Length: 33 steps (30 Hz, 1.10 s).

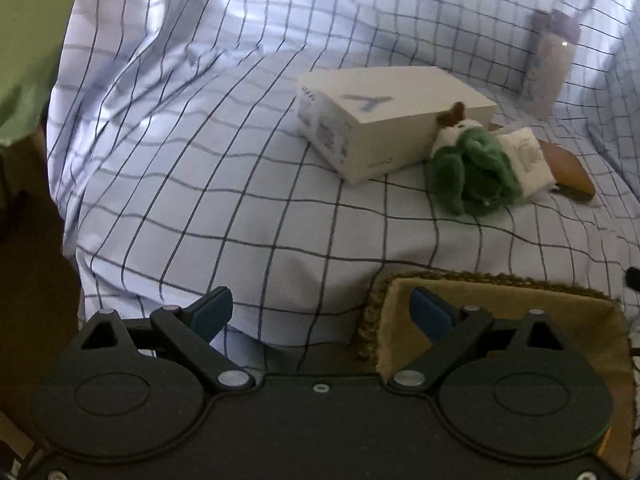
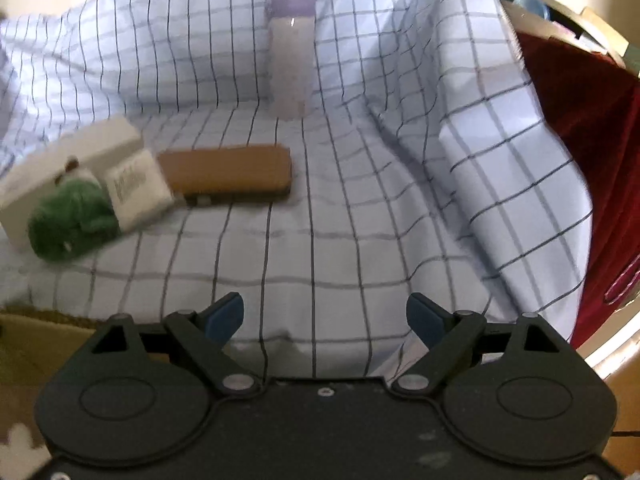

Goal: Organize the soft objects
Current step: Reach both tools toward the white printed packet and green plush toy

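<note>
A green plush toy (image 1: pixel 470 170) lies on a checked bedsheet (image 1: pixel 240 200), resting against the front of a white box (image 1: pixel 376 120). A small white soft packet (image 1: pixel 526 158) touches the toy's far side, overlapping a flat brown case (image 1: pixel 572 172). A pale bottle with a purple cap (image 2: pixel 289 64) stands upright further back. A fabric-lined basket (image 1: pixel 520 292) sits at the near edge, just below the left gripper (image 1: pixel 322 308). Both the left and the right gripper (image 2: pixel 324 316) have jaws spread wide and empty, well short of the toy. To grasp well, come down over the toy's middle, clear of the box, and close gently around the plush body.
</note>
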Each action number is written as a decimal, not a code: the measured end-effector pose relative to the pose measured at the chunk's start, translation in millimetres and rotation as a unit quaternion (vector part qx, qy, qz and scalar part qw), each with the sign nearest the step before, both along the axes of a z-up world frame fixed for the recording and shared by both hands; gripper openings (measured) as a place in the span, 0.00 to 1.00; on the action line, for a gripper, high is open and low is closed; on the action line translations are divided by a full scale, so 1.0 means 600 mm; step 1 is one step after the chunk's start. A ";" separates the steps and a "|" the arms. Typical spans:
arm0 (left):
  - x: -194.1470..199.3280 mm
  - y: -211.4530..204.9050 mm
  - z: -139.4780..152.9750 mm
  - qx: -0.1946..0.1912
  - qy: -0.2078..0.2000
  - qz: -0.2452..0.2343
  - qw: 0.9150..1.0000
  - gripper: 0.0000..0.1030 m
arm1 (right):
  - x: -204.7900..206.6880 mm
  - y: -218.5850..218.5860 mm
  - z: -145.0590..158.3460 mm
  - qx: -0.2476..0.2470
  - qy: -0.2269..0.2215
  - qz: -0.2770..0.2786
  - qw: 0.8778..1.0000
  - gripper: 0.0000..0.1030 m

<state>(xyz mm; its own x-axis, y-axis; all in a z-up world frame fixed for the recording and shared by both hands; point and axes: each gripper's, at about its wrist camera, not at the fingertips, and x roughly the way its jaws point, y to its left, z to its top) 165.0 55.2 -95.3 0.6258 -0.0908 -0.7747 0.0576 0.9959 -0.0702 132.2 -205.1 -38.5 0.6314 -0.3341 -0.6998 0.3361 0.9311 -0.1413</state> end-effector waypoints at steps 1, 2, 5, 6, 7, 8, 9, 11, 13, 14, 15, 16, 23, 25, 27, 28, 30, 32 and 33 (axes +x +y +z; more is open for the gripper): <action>0.002 0.002 -0.001 -0.001 0.004 0.003 1.000 0.89 | 0.001 -0.001 0.009 0.004 -0.002 0.000 1.000 0.94; 0.005 0.002 -0.003 0.001 0.012 0.005 1.000 0.89 | 0.004 -0.001 0.015 0.003 0.002 -0.001 1.000 0.95; 0.008 0.006 -0.005 -0.006 0.036 0.007 0.999 0.89 | 0.009 0.003 0.019 -0.004 0.022 -0.002 1.000 0.95; 0.008 0.007 -0.002 -0.009 0.042 0.006 0.999 0.89 | 0.010 0.004 0.019 -0.004 0.028 -0.002 1.000 0.95; 0.010 0.009 0.003 -0.012 0.046 0.006 0.999 0.89 | 0.009 0.005 0.022 -0.002 0.031 -0.002 1.000 0.95; 0.010 0.011 0.009 -0.020 0.048 0.003 0.999 0.89 | 0.010 0.004 0.025 0.000 0.033 -0.003 0.999 0.95; 0.008 0.012 0.017 -0.025 0.048 -0.001 0.999 0.89 | 0.009 0.004 0.031 0.002 0.033 -0.002 0.999 0.95; 0.004 0.012 0.034 -0.022 0.045 -0.007 0.999 0.89 | 0.007 0.007 0.042 -0.005 0.036 -0.001 0.999 0.95; 0.006 0.007 0.043 -0.010 0.049 -0.014 0.999 0.89 | 0.011 0.006 0.049 -0.008 0.044 -0.001 0.999 0.95; 0.007 0.004 0.042 -0.002 0.054 -0.016 0.998 0.89 | 0.013 0.006 0.053 -0.006 0.047 0.001 0.999 0.96; 0.008 0.000 0.040 0.006 0.055 -0.020 0.998 0.89 | 0.016 0.005 0.055 -0.007 0.050 0.001 0.999 0.96; 0.011 -0.005 0.034 0.015 0.056 -0.023 0.998 0.89 | 0.019 0.004 0.054 -0.012 0.054 0.001 0.998 0.96; 0.028 -0.008 0.001 0.042 0.053 -0.021 0.997 0.89 | 0.040 0.002 0.015 -0.025 0.080 0.011 0.996 0.95; 0.030 -0.010 0.000 0.043 0.049 -0.025 0.998 0.89 | 0.040 0.003 0.015 -0.028 0.077 0.018 0.997 0.95; 0.030 -0.011 -0.002 0.046 0.040 -0.021 0.998 0.89 | 0.040 0.003 0.017 -0.027 0.072 0.025 0.997 0.95; 0.028 -0.010 -0.001 0.042 0.028 -0.014 0.999 0.89 | 0.040 0.003 0.018 -0.024 0.068 0.029 0.997 0.95; 0.026 -0.011 0.001 0.036 0.014 -0.008 0.999 0.89 | 0.043 0.000 0.020 -0.016 0.068 0.027 0.997 0.95; 0.027 -0.015 0.001 0.043 0.012 -0.017 0.999 0.89 | 0.049 -0.003 0.021 -0.013 0.071 0.022 0.997 0.96; 0.028 -0.017 -0.002 0.049 0.014 -0.020 0.998 0.89 | 0.051 -0.005 0.019 -0.012 0.073 0.019 0.997 0.96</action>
